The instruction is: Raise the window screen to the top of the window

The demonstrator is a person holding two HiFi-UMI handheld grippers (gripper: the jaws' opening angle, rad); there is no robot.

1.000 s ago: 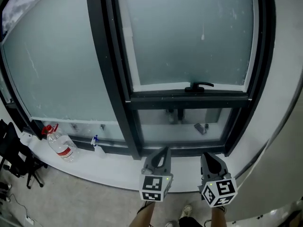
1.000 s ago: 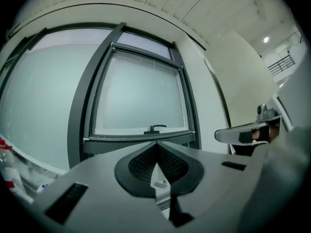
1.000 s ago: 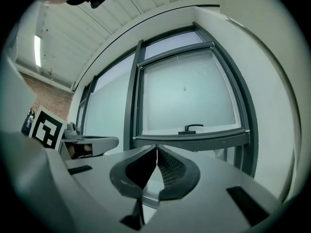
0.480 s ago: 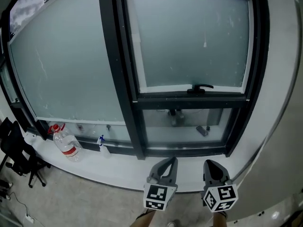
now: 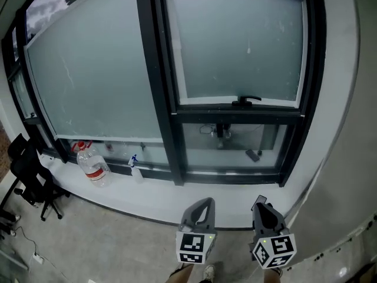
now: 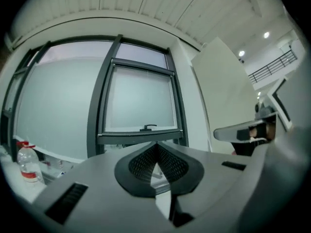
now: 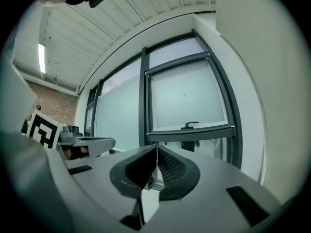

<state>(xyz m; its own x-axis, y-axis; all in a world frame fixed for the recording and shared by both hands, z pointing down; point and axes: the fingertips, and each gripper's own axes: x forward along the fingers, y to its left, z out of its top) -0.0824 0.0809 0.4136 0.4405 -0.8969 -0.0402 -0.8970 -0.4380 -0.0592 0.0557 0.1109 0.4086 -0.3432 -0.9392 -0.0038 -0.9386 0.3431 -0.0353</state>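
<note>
**A:** We had backed off since a second ago. The window screen point(image 5: 241, 46) looked smaller in the upper centre-right, and both tools had sunk to the bottom edge.

**B:** The left gripper point(image 5: 203, 203) was pinched together on nothing, and the right gripper point(image 5: 259, 202) was the same. Both were well apart from the screen.

**A:** A white sill point(image 5: 147, 200) ran under the dark frame, with grey floor point(image 5: 88, 240) at lower left.

**B:** We counted one water bottle point(image 5: 92, 164), one spray bottle point(image 5: 135, 168), one black chair point(image 5: 32, 178) and one handle point(image 5: 246, 101).
</note>
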